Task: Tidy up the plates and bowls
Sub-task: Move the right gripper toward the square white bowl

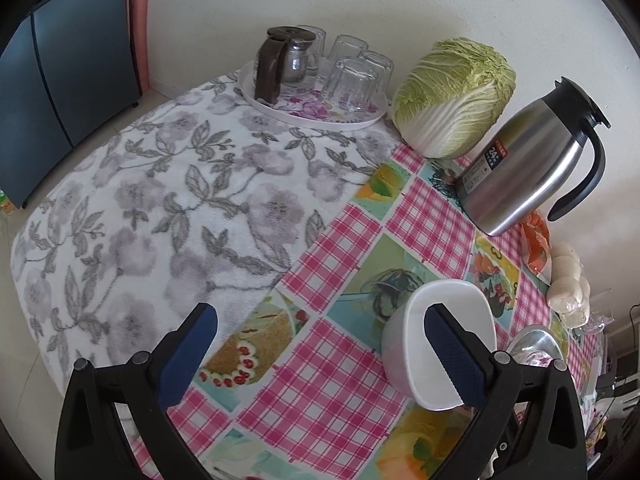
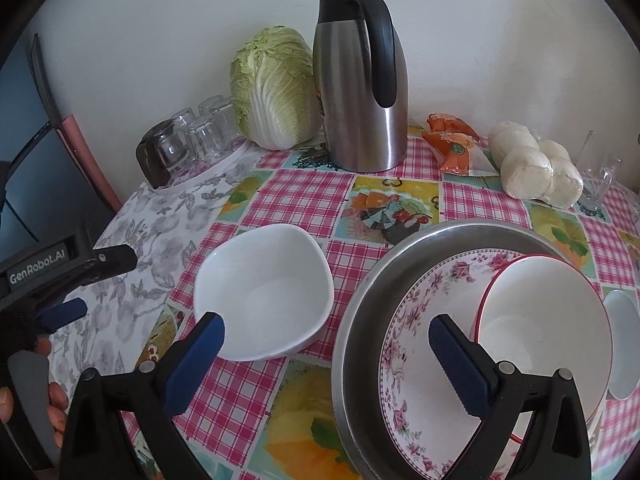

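Note:
A white squarish bowl stands alone on the checked tablecloth; it also shows in the left wrist view, just behind my left gripper's right finger. A metal tray at the right holds a floral plate with a red-rimmed white bowl on it. A small white dish lies at the far right. My left gripper is open and empty, left of the white bowl. My right gripper is open and empty, above the gap between bowl and tray.
A steel thermos jug, a cabbage, an orange packet, bagged buns and a glass line the wall. A tray with glasses and a glass pot stands on the floral cloth.

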Demonstrator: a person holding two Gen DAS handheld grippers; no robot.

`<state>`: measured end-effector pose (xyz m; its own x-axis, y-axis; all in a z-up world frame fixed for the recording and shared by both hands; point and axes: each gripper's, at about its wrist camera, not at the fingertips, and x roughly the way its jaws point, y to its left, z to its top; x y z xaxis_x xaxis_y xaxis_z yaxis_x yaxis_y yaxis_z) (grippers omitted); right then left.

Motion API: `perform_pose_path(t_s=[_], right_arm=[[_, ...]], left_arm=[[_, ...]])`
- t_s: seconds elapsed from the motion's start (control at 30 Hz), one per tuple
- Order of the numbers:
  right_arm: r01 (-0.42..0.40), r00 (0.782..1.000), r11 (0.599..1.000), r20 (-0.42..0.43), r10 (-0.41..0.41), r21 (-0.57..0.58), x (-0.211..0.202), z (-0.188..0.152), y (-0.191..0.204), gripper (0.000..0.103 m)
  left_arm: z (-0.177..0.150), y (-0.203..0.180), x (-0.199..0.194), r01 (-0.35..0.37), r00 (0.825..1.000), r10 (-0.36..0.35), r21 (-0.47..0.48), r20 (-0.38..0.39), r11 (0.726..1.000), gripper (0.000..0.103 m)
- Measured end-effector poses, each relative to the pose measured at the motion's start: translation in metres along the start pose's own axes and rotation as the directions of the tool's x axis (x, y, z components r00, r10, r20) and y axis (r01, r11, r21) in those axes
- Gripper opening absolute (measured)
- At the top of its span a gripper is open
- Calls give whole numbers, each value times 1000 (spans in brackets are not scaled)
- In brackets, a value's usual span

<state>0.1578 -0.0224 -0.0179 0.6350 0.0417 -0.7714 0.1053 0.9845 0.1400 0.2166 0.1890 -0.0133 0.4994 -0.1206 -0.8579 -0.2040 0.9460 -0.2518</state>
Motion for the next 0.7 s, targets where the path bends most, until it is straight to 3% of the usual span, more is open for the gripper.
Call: perform_pose_path(t_s=[0.2, 0.5, 0.7], right_arm=[[8, 999, 1000, 32, -8, -21, 5, 0, 4, 103], [41, 996, 997, 81, -36, -61, 10, 3, 4, 99], [23, 999, 997, 34, -21, -79, 23, 8, 7, 99]], left_arm=[[-2, -12, 15, 41, 999, -41, 17, 2, 999, 103], [-10, -16, 45, 63, 994, -62, 7, -90, 998, 103], [-11, -18, 55, 105, 989, -106, -14, -100, 994, 103]])
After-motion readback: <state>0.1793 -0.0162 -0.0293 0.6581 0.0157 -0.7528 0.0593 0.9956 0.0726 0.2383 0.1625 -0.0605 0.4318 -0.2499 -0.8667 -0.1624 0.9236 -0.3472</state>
